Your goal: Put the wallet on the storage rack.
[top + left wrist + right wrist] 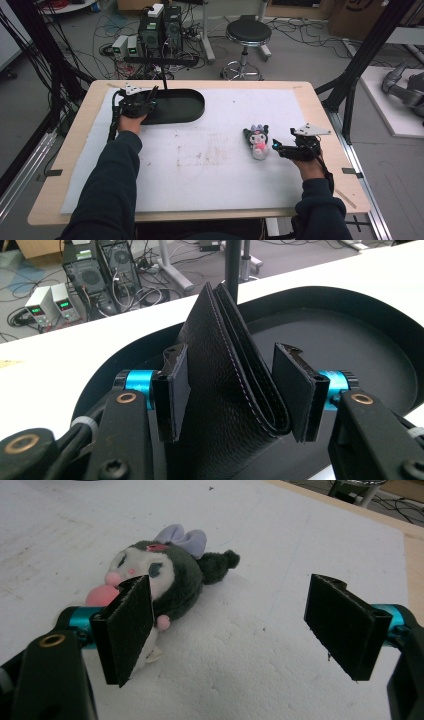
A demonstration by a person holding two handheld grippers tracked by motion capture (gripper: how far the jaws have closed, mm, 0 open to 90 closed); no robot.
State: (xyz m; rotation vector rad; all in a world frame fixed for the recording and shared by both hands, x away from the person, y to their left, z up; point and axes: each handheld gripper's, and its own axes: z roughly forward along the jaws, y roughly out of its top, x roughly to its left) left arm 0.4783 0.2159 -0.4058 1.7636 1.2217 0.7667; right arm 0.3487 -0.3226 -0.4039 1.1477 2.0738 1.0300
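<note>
At the far left of the table, over the near end of the black tray (350, 340), found a folded black wallet (225, 365) standing on edge between the jaws of the left gripper (235, 387), fold toward the camera and open edges pointing up and away. Saw the jaws released: one pad touching the leather, the other just beside it with a sliver of gap, so no squeeze on the wallet. Judged the wallet light, flat and fairly stiff across its faces but springy at the fold, with smooth leather likely to slip under a weak pinch. Reckoned the best hold to be across both faces, low and near the stitched fold, where the layers stay together; gripped near the open edges, likely to splay. Could not tell whether its lower edge rested on the tray floor.

Noted the left forearm stretched well forward along the table's left side, hand behind the left gripper (150, 97), which pointed ahead and a little down into the tray (185, 107).

Noted the right hand low near the table's right edge, right gripper (277, 146) aimed leftward at a plush toy (258, 140) lying on the white mat (225, 165). Saw those jaws spread wide and holding nothing, the toy (165, 580) partly behind one pad.
</note>
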